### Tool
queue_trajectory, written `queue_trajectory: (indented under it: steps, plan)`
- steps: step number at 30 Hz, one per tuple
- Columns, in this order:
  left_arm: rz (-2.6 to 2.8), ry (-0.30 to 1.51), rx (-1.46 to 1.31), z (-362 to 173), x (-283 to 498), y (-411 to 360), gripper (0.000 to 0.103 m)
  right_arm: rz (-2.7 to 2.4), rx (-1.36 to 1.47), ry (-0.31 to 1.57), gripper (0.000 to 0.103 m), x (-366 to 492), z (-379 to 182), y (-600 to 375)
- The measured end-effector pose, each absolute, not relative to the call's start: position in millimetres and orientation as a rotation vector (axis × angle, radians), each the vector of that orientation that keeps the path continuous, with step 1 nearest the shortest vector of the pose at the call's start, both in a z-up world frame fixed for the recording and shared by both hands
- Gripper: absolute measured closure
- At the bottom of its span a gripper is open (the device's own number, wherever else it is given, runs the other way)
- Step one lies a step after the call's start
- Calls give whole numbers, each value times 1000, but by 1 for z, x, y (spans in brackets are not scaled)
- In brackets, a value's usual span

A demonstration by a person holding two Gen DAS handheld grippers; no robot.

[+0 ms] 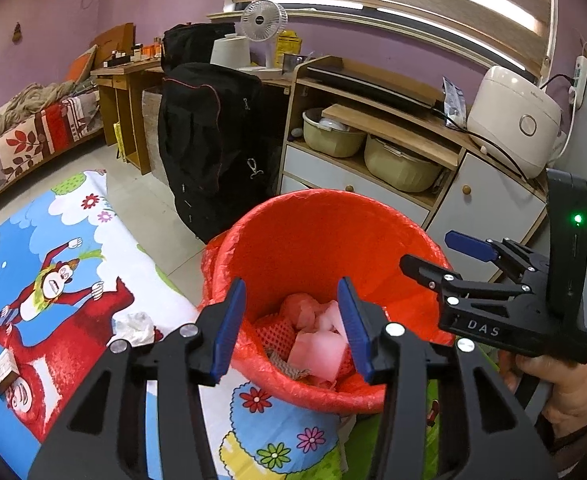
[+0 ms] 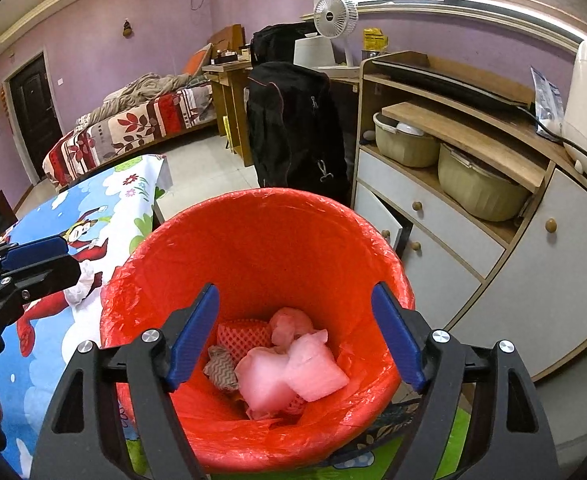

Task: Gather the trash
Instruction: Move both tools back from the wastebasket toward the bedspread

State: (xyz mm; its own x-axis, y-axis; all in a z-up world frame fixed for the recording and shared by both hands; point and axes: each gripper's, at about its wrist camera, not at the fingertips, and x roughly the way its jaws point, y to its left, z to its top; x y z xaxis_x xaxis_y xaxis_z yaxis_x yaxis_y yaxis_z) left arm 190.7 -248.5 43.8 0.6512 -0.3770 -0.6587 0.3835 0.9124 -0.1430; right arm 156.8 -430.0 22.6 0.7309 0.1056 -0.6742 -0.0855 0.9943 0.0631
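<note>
A bin lined with a red bag (image 1: 317, 240) (image 2: 261, 248) stands on the cartoon-print table. Inside it lie pink foam pieces (image 2: 289, 368) (image 1: 317, 348), red foam netting (image 2: 241, 334) and a grey zigzag-patterned scrap (image 2: 219, 368). My left gripper (image 1: 291, 328) is open and empty over the bin's near-left rim. My right gripper (image 2: 297, 336) is open and empty above the bin's mouth; it also shows in the left wrist view (image 1: 437, 256). A crumpled white tissue (image 1: 135, 326) (image 2: 81, 284) lies on the table left of the bin. A small cardboard box (image 1: 1, 372) lies at the far left.
The table's cartoon cloth (image 1: 73, 280) spreads left of the bin. A wooden cabinet (image 2: 473, 200) with basins and a rice cooker (image 1: 513, 120) stands to the right. A black bag (image 1: 213, 148) hangs behind the bin. A bed (image 2: 133, 128) is at the back left.
</note>
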Motion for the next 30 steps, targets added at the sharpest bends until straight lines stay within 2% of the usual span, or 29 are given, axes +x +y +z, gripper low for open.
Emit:
queue_trajectory:
  steps: [10, 30]
  plan:
    - [-372, 744, -22, 38, 180, -220, 57, 151, 23, 740, 20, 155, 23, -412]
    - [-104, 743, -145, 20, 131, -86, 55, 343, -56, 751, 19, 147, 20, -319]
